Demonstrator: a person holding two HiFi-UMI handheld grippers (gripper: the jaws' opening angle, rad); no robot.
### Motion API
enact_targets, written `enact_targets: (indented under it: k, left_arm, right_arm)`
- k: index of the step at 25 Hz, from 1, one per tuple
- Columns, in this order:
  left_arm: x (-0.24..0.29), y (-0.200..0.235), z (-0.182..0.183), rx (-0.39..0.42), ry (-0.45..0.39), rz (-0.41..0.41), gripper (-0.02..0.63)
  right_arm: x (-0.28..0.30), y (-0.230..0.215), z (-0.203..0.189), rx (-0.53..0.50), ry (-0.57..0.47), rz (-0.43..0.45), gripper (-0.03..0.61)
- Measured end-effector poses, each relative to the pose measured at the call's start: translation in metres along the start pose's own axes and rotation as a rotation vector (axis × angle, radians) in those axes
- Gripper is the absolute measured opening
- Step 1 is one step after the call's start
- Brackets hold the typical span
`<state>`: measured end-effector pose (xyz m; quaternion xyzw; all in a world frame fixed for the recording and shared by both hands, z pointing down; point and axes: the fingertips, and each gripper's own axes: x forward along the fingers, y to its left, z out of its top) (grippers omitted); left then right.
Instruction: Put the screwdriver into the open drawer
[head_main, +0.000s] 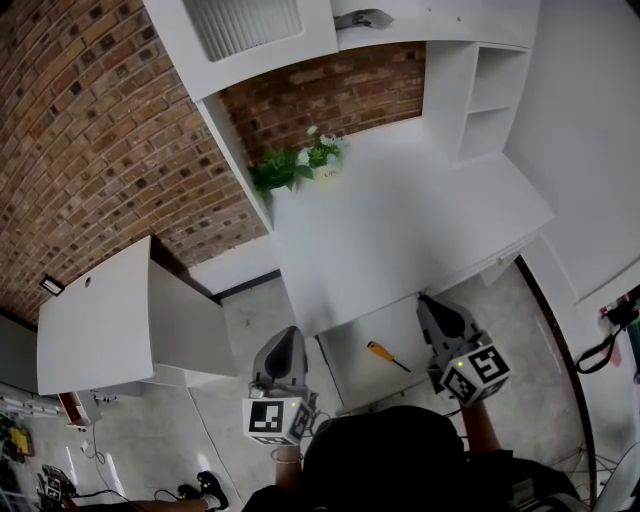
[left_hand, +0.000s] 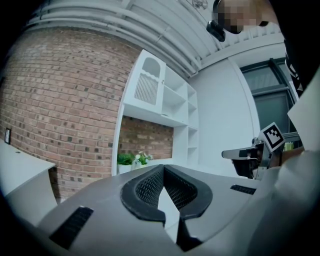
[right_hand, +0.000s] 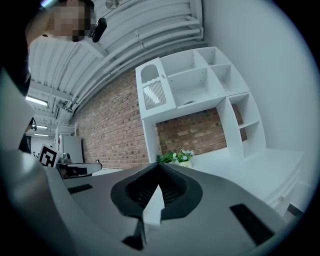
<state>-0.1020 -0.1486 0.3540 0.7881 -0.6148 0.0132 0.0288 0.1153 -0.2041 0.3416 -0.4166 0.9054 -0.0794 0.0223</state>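
Left gripper (head_main: 289, 338) and right gripper (head_main: 430, 302), low in the head view, flank the open drawer (head_main: 347, 375). The screwdriver (head_main: 386, 355) lies inside it, touching neither gripper. Left gripper view: jaws closed tip to tip, nothing between. Right gripper view: jaws likewise closed and empty, potted plant (right_hand: 176, 157) beyond at centre.

Left gripper (left_hand: 163, 169) held level, facing a white shelf unit (left_hand: 165, 100) against a brick wall (left_hand: 65, 100).
Its jaws meet at the tips, empty; a potted plant (left_hand: 132, 160) sits beneath the shelves, the right gripper (left_hand: 245, 154) alongside.
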Motion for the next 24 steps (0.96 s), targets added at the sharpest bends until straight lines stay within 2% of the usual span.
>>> enact_targets:
  k: [24]
  left_arm:
    - [0.006,-0.011,-0.006,0.011,0.034,-0.012,0.008]
  right_arm:
    - [0.000,-0.002,0.005,-0.064,0.014,0.000,0.015]
